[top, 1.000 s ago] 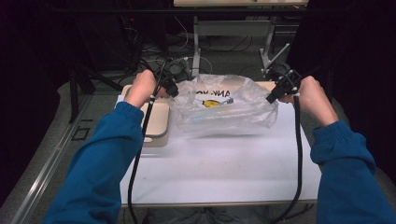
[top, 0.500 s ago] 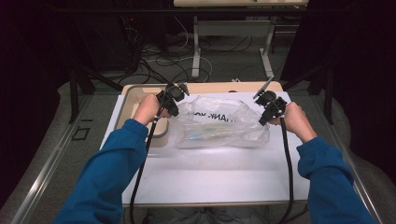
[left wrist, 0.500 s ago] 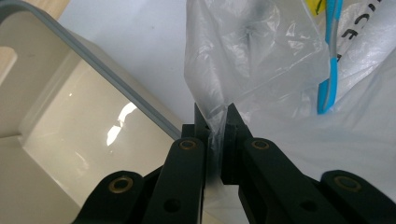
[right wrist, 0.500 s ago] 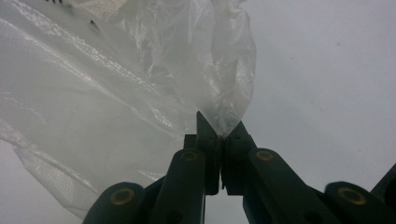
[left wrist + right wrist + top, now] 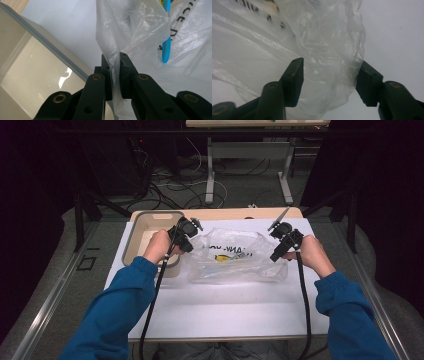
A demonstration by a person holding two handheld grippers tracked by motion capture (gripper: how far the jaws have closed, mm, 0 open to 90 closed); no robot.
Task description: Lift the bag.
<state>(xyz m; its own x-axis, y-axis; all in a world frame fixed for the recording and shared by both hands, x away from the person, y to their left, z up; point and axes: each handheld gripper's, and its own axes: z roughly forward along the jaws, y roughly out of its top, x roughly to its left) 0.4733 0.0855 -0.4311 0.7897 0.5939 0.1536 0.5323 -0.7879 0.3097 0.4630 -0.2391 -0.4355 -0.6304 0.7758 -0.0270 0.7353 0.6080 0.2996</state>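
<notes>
A: Presently, what is held, and what risk is judged to follow?

B: A fold of the clear plastic bag [image 5: 130,32] is pinched between the nearly closed jaws of the left gripper [image 5: 115,58]. The jaws of the right gripper [image 5: 329,75] have just been opening and now stand apart around the bag's other end, with film between them but not pressed. With one side released, the bag could sag or slide on the white table [image 5: 225,305], and its contents, among them a blue item [image 5: 166,47], could be spilled if the left end is lifted alone. The thin film could also be torn where it is pinched.

A: Where is the bag placed, and can any writing be read?

B: It is laid mid-table, just beside the beige tray [image 5: 145,232]. Black printed letters are seen on the bag; "ICE" and "D" are made out, nothing more.
</notes>
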